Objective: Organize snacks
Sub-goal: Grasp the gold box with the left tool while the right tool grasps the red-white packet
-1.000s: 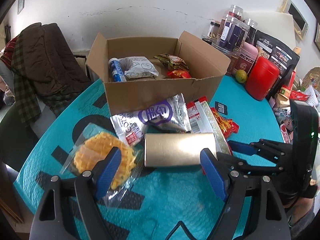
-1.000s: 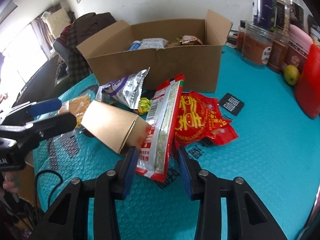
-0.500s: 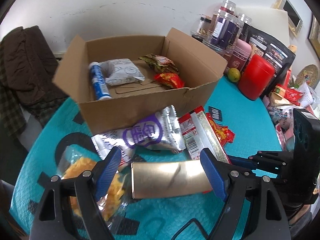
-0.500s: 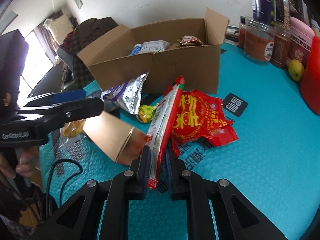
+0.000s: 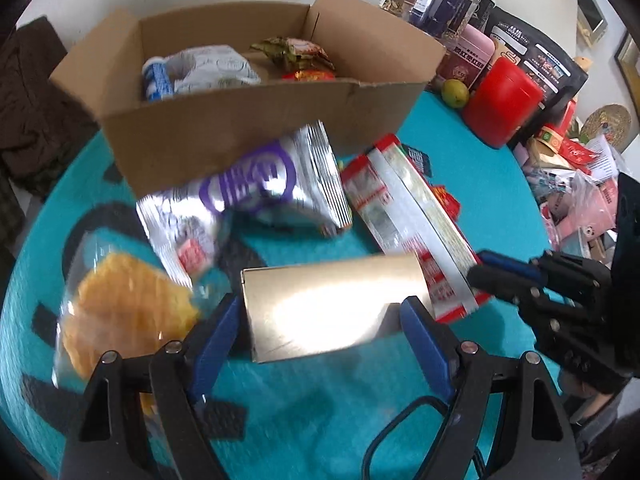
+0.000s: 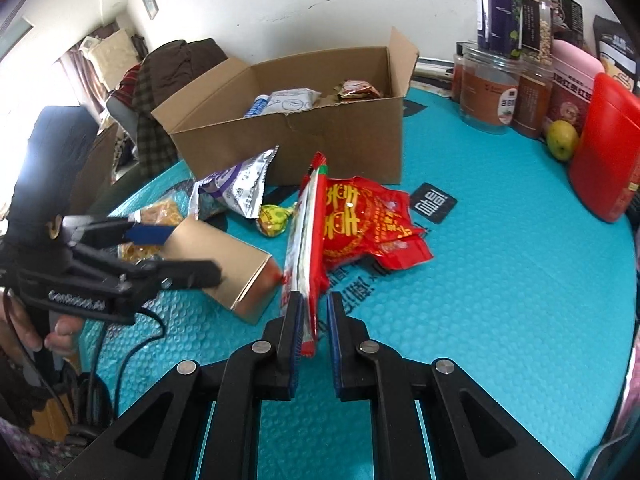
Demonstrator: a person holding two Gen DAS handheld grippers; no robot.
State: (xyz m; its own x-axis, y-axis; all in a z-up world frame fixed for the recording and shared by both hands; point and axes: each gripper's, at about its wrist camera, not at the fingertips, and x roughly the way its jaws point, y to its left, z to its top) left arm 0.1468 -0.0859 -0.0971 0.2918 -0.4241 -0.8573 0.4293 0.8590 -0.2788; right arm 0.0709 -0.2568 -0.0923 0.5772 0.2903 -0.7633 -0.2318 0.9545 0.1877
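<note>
A gold box (image 5: 332, 308) lies on the teal table. My left gripper (image 5: 318, 312) stands open astride it, one blue pad at each long side; in the right wrist view the left gripper (image 6: 196, 254) reaches over the gold box (image 6: 236, 276). My right gripper (image 6: 314, 300) is shut on the near end of a long red and white packet (image 6: 306, 232), which stands up on its edge. A cardboard box (image 6: 320, 136) behind holds several snacks. A silver and purple bag (image 5: 260, 184) and a bagged waffle (image 5: 120, 312) lie in front of the cardboard box.
A red bag (image 6: 360, 224), a yellow candy (image 6: 272, 218) and a black card (image 6: 434, 202) lie near the packet. A red canister (image 6: 604, 152), jars (image 6: 488, 92) and a green fruit (image 6: 562, 140) crowd the right. Clothes hang on a chair at the left.
My right gripper's jaws closed on the long packet and tipped it up onto its edge. My left gripper came down and forward until its fingers straddled the gold box.
</note>
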